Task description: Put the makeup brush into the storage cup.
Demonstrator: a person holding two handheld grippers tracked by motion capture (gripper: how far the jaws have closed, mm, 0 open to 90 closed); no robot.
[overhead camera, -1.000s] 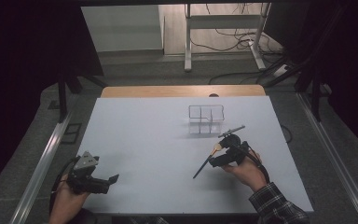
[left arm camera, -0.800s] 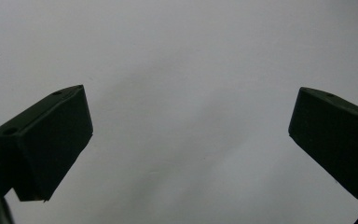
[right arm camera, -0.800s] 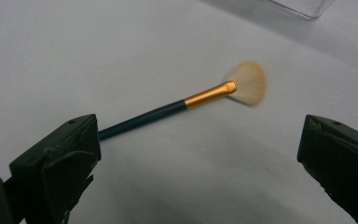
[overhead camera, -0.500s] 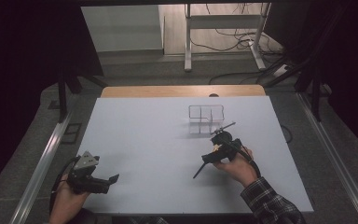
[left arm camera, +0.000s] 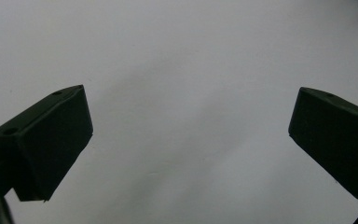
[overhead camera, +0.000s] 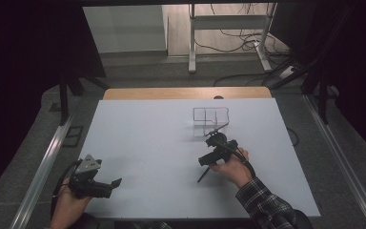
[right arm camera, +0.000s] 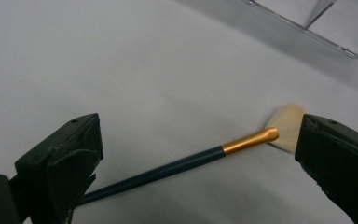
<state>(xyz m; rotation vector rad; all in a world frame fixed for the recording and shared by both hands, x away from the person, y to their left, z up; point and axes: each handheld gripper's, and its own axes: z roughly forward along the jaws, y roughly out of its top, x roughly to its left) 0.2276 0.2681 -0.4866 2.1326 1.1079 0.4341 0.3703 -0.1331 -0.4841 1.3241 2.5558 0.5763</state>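
1. The left hand (overhead camera: 69, 202) comes in at the near left corner of the table and holds the left gripper (overhead camera: 116, 182), which points to the right.
2. In the left gripper view, its two black jaws stand wide apart with nothing between them.
3. The right hand (overhead camera: 231, 167) sits right of centre, its forearm in a checked sleeve (overhead camera: 267, 205) reaching in from the near right.
4. It holds the right gripper (overhead camera: 203, 161), which points left and slightly near.
5. In the right gripper view, its jaws are spread apart and clamp nothing.
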